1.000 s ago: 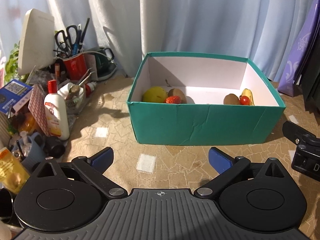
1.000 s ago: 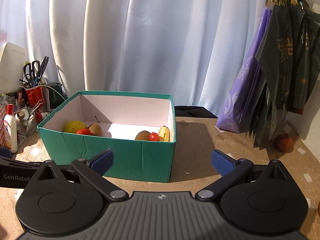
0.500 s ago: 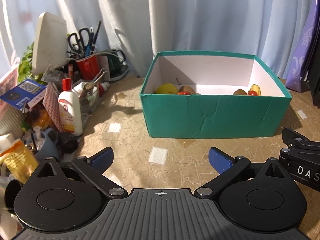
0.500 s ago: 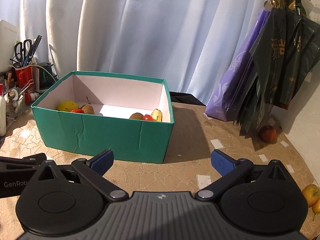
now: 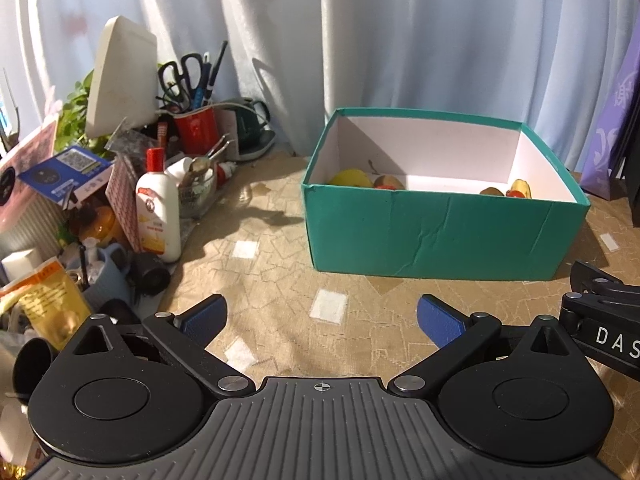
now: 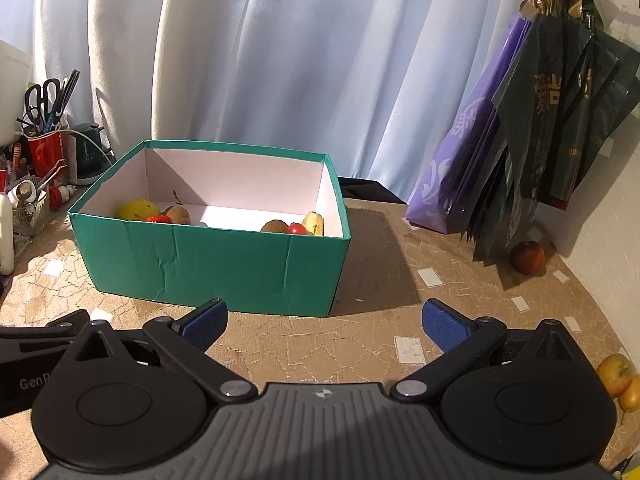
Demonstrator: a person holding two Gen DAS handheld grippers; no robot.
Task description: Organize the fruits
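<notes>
Ahead of my 2 grippers sits the green box [image 6: 208,264] on the tan table [image 5: 280,280], its white inside holding a yellow fruit [image 6: 138,209], a strawberry [image 6: 159,219], 2 kiwis, a cherry tomato [image 6: 296,228] and a banana [image 6: 315,223]. My left gripper [image 5: 322,316] and right gripper [image 6: 324,318] both hang spread wide — nothing between the blue pads. Off right, a red apple [image 6: 527,257] lies by hanging bags [image 6: 540,140], well apart from the box.

Fruit in green box [image 5: 440,236] half hidden behind near wall. Yellow fruits [image 6: 618,378] cropped by right edge. Right gripper body cropped too.
</notes>
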